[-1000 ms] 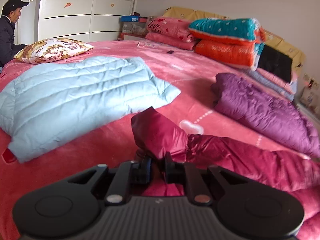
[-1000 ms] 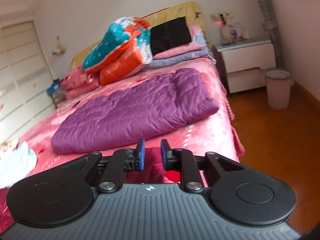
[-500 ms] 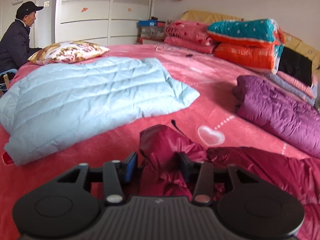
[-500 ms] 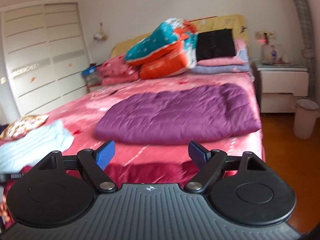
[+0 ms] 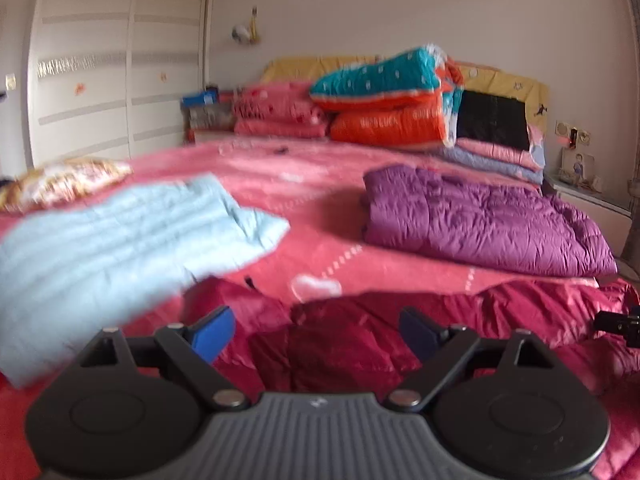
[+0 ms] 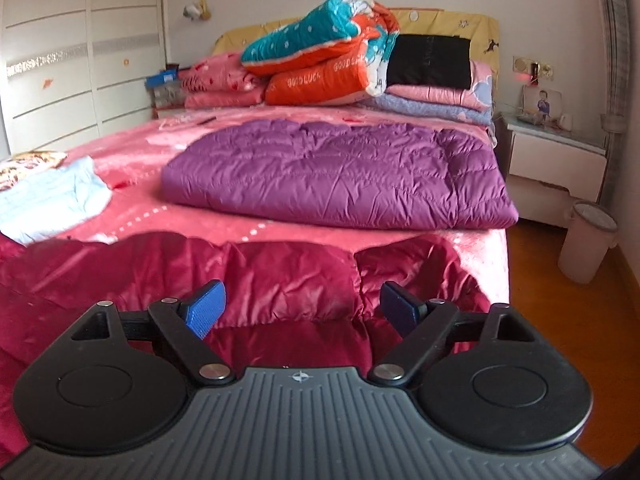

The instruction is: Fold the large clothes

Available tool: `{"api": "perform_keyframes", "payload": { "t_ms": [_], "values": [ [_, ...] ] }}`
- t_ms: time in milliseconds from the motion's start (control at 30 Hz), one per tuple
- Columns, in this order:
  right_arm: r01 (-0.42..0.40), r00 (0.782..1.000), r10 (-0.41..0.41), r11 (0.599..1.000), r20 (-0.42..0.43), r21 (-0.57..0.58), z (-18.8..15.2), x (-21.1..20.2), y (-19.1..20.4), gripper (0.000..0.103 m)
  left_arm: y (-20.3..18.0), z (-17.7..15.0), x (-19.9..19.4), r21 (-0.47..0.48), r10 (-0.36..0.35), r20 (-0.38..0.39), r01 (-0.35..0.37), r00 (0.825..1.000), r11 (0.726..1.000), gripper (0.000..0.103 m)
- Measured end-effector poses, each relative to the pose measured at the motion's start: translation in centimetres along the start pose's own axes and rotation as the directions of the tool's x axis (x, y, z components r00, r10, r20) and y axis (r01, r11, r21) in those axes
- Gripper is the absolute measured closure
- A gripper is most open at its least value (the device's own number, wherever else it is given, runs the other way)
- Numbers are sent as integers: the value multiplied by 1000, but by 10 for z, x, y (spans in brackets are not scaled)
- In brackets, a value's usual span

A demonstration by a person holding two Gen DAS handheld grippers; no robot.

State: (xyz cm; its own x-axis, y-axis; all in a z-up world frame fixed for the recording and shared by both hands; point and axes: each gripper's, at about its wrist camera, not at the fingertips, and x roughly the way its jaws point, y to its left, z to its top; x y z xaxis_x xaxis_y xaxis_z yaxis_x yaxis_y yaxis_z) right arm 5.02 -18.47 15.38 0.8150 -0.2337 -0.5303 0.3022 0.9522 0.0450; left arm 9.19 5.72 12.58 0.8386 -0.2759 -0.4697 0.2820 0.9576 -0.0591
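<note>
A dark red padded jacket lies spread along the near edge of the pink bed; it also shows in the right wrist view. My left gripper is open and empty, just above the jacket's left part. My right gripper is open and empty, above the jacket's right part near the bed's corner. A folded purple jacket and a folded light blue jacket lie further back on the bed.
Stacked quilts and a black cushion sit at the headboard. A patterned pillow lies at the left. A white nightstand and a bin stand on the wooden floor at the right. Wardrobe doors stand at the left.
Both grippers have opened and let go of the red jacket, which now lies on the bed. Both have pulled back and swung to face the headboard.
</note>
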Motion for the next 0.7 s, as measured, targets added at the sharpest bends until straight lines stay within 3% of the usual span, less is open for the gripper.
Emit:
{"api": "perform_keyframes", "payload": {
  "t_ms": [100, 467, 700],
  "values": [
    [-3, 999, 3, 1000, -39, -3, -3, 20, -5, 0, 15, -13, 30, -22, 49, -68, -51, 996, 998, 16],
    [50, 991, -46, 998, -128, 25, -10, 68, -17, 0, 35, -31, 59, -81, 68, -86, -75, 994, 994, 4],
    [33, 986, -21, 997, -167, 70, -23, 87, -24, 0, 41, -42, 72, -122, 42, -86, -53, 995, 991, 0]
  ]
}}
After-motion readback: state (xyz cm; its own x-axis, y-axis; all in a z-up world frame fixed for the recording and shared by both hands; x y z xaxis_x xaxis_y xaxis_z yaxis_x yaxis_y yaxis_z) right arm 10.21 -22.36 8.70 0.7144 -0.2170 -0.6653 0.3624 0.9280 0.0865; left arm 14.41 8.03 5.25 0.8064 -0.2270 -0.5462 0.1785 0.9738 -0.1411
